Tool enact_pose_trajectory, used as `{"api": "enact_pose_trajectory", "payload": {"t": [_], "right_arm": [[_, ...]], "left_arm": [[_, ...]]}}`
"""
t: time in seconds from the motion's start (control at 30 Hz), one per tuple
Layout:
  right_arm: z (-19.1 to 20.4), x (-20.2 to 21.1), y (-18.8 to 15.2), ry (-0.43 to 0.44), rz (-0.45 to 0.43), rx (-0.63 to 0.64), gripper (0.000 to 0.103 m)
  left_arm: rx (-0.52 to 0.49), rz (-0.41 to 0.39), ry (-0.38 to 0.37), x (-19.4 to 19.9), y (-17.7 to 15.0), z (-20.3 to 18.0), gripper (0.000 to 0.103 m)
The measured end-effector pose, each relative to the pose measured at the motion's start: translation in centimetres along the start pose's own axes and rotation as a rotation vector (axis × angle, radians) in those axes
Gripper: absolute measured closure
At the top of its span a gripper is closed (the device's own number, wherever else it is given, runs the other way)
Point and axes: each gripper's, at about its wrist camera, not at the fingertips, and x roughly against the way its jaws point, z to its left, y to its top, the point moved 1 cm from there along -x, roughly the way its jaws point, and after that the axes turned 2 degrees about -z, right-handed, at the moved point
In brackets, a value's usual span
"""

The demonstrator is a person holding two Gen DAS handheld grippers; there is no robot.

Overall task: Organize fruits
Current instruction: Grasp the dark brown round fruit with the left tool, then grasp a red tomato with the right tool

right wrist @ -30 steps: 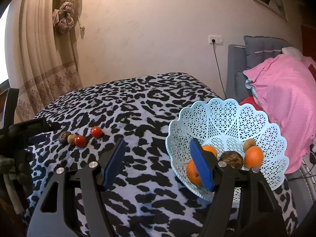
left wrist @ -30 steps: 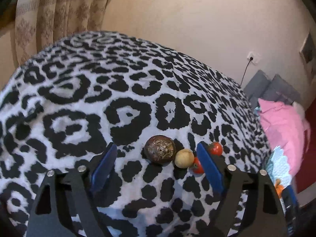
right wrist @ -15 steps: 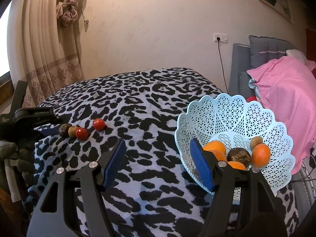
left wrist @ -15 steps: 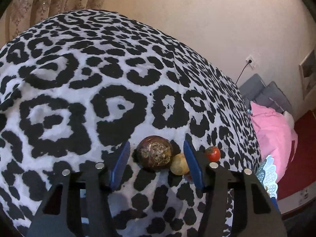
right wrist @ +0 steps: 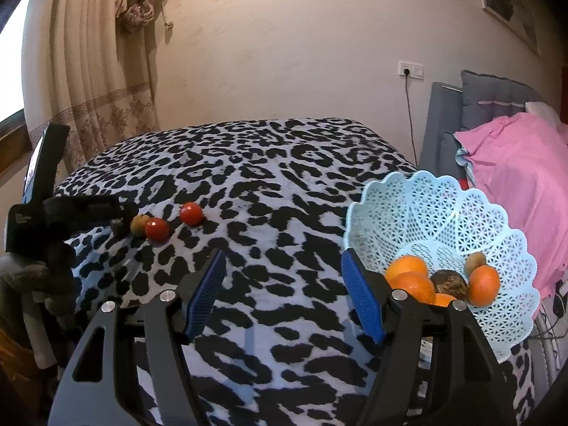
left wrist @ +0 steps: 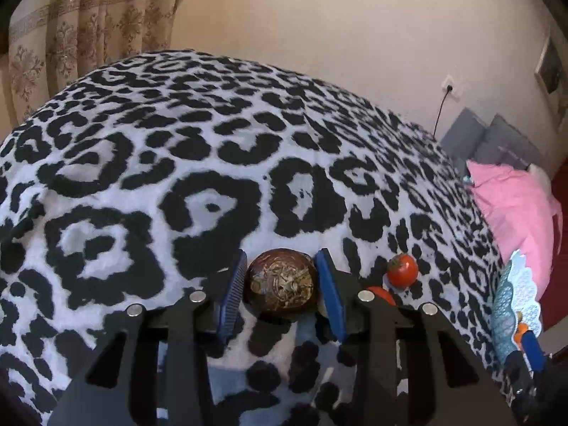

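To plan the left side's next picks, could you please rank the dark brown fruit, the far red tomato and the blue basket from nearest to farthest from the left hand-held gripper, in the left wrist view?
1. Dark brown fruit: between the closing jaws of the left hand-held gripper.
2. Far red tomato: to the right, on the blanket.
3. Blue basket: at the far right edge.

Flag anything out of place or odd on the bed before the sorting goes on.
Four fruits lie loose on the leopard-print cover, away from the basket: two red tomatoes, a small yellowish fruit, and a brown fruit with a cracked, flaky skin patch, on which the left gripper is closing.
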Motion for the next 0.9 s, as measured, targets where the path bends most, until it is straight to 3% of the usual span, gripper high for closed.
{"api": "enact_pose_trajectory", "payload": {"t": [0.33,0.9], "right_arm": [[3.5,-2.1,1.3,0.139,0.069,0.016,0.034],[9.3,-10.1,2.1,0.38,0.271,-0.012,0.035]], "left_arm": [[0.08,-0.128,0.048,3.5,1.0,2.9,0.062],[0.135,-0.139,0.071,3.6,0.7,4.1,0.062]]}}
